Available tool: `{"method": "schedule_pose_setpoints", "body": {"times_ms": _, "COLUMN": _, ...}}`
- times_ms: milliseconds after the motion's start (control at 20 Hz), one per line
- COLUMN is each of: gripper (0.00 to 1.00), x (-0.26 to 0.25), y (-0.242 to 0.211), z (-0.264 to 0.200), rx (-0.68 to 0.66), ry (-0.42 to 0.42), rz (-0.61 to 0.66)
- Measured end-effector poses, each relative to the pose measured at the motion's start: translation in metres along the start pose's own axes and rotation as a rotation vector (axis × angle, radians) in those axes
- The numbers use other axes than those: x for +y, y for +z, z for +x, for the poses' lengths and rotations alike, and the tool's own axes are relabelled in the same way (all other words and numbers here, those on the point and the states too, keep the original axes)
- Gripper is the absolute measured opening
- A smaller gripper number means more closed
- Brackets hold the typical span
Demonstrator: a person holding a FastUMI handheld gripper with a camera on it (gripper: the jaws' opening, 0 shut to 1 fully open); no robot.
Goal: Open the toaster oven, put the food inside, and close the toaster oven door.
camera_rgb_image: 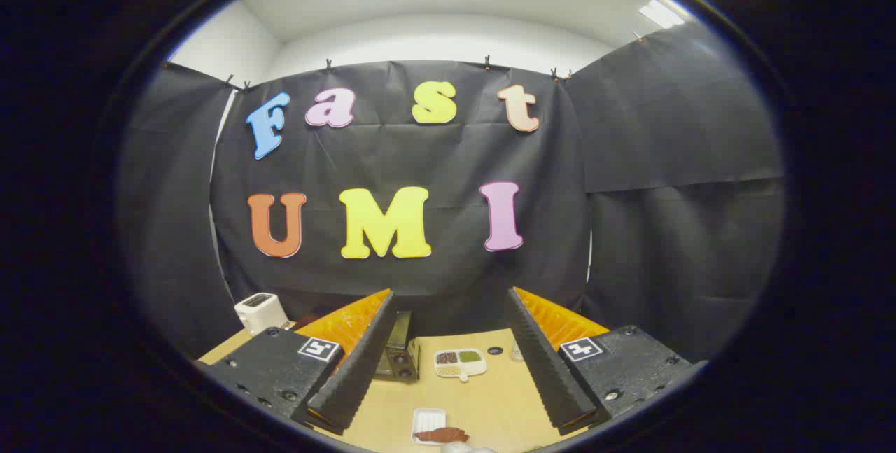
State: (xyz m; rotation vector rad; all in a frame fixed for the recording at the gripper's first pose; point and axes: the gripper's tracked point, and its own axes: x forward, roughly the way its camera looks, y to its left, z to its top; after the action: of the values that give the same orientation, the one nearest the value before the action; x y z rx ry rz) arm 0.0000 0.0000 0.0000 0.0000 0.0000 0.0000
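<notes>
While tongs [448, 313] gape wide, empty, food [441, 434] lies between fingers; toaster oven [399, 355] beside left finger.

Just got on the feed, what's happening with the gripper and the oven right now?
The gripper is open, held above the wooden table, and grips nothing. Between its fingers, on the table below, lies a brownish piece of food on a small white plate. Further off sits the toaster oven, partly hidden by one finger, so I cannot tell if its door is open. A divided dish lies beside it, and a white toaster stands off to the side.
</notes>
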Motion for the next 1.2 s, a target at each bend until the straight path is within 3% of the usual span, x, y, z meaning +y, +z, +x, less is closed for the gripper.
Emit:
{"method": "schedule_pose_setpoints", "body": {"times_ms": 700, "gripper": 0.99, "x": 0.024, "y": -0.008, "z": 0.013, "rx": 0.016, "ry": 0.03, "rz": -0.035}}
{"method": "schedule_pose_setpoints", "body": {"times_ms": 1200, "gripper": 0.99, "x": 0.086, "y": -0.041, "z": 0.054, "rx": 0.036, "ry": 0.069, "rz": -0.024}}
